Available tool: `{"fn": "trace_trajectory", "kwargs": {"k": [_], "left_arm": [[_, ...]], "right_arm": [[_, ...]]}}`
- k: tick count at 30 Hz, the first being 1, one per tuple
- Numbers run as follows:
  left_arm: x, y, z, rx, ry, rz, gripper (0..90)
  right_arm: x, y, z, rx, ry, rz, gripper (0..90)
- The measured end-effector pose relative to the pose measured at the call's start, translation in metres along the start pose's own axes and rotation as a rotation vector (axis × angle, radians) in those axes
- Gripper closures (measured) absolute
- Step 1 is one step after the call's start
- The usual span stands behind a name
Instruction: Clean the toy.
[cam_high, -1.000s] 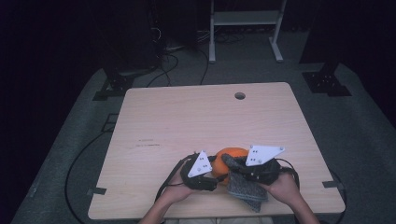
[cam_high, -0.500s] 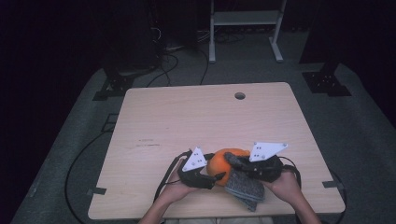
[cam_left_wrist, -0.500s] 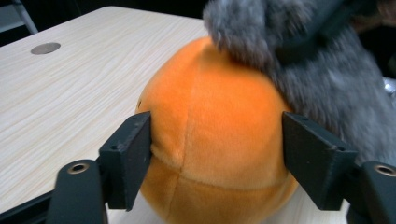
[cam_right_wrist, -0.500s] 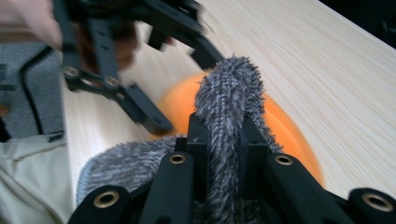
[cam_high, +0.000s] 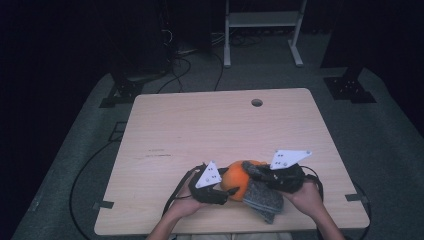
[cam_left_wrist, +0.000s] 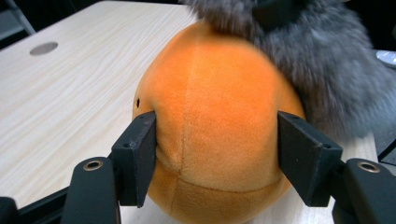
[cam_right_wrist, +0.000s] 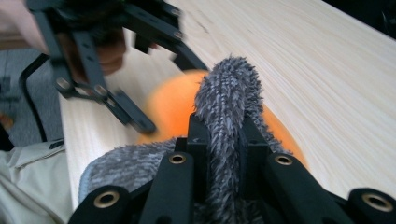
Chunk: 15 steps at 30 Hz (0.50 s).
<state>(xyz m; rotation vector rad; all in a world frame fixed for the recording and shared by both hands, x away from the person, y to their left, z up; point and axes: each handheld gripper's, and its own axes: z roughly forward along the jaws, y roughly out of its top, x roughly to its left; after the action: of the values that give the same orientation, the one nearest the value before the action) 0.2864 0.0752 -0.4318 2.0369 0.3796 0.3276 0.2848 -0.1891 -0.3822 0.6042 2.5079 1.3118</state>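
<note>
An orange plush ball (cam_high: 239, 177) rests near the table's front edge, with a grey fuzzy cloth (cam_high: 262, 197) draped over its right side. My left gripper (cam_high: 227, 192) comes in from the left. In the left gripper view its jaws (cam_left_wrist: 217, 154) have just been closing on the ball (cam_left_wrist: 215, 107), and the left pad dents the plush. The grey cloth (cam_left_wrist: 322, 65) hangs over the ball's far side. My right gripper (cam_high: 252, 170) is shut on a fold of the cloth (cam_right_wrist: 226, 88), pinched upright between its jaws (cam_right_wrist: 219, 135) above the ball (cam_right_wrist: 170, 105).
The light wooden table (cam_high: 200, 130) has a round cable hole (cam_high: 256, 102) at the back. Black cables trail off its front left edge (cam_high: 175, 200). A white metal rack (cam_high: 260, 30) stands on the dark floor beyond the table.
Both grippers stay at the front edge with the ball and cloth between them. The left gripper has shifted slightly, and the ball has crept a little to the left.
</note>
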Motion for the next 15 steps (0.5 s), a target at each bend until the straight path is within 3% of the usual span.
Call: {"fn": "trace_trajectory", "kwargs": {"k": [3,4,5,7,9,12,15], "left_arm": [[0.003,0.003,-0.003,-0.029,-0.01,-0.033,23.3],[0.004,0.007,-0.005,-0.091,-0.013,-0.066,22.6],[0.004,0.008,-0.004,-0.082,-0.005,-0.061,23.0],[0.002,0.006,0.0,-0.024,0.019,-0.011,26.0],[0.006,0.0,-0.003,-0.023,0.008,-0.028,28.6],[0.016,-0.006,-0.009,-0.009,-0.007,-0.083,29.4],[0.016,-0.003,-0.01,-0.03,-0.017,-0.097,22.8]], "right_arm": [[-0.002,-0.004,0.002,-0.012,0.0,0.025,78.2],[0.001,-0.002,0.005,-0.011,0.003,0.016,78.1],[0.004,0.0,0.007,-0.019,0.014,0.007,78.1],[0.01,0.005,0.012,-0.013,0.026,-0.022,78.0],[0.011,0.004,0.013,0.01,0.036,-0.054,78.0],[0.002,-0.005,0.009,0.032,0.012,-0.025,78.0],[-0.003,-0.011,0.009,0.012,0.014,0.025,78.0]]}}
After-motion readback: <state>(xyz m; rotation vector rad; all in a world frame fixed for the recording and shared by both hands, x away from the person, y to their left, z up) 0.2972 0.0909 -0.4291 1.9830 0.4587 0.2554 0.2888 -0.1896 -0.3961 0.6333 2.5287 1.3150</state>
